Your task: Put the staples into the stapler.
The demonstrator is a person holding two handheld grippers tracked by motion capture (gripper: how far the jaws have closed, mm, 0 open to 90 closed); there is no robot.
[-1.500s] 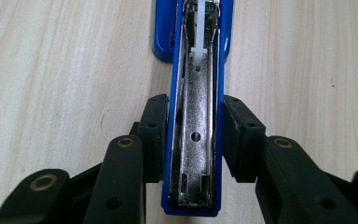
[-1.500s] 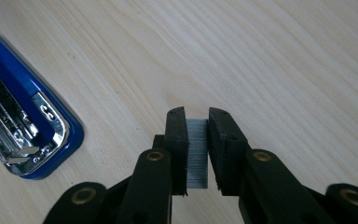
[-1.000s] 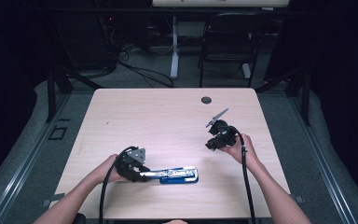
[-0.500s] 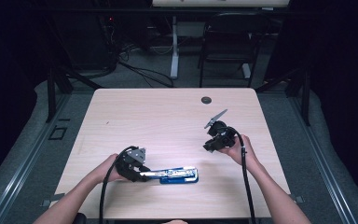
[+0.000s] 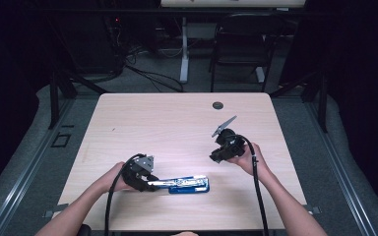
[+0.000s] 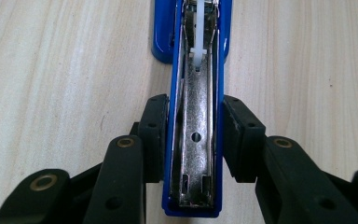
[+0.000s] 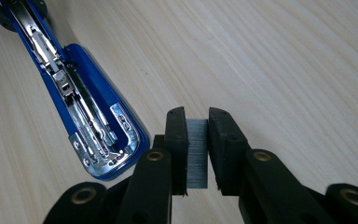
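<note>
Two grippers at work on a stapler refill. Left gripper, low left of centre in the high view, clamped on the stapler across its blue sides near the hinge end, pads pressed on both flanks as seen in the left gripper view. Stapler lying flat on the table near the front edge, swung open, metal channel bare and facing up, white pusher drawn toward the far end at the top of that frame. Right gripper, right of centre in the high view and apart from the stapler, pinched on a grey staple strip, strip upright between its pads at lower centre of the right gripper view, with the stapler's open nose just to the left of the jaws there. Step in hand, by the look of it: loading, with the body steadied and the strip picked up but not yet in the channel. Next move calls for carrying the strip over to the open channel, turning it so its length runs along the track and its legs straddle the rail, lowering it in level, then easing the grip. Worth watching: a skewed strip catching on the channel walls, or a hard squeeze breaking the strip apart.
</note>
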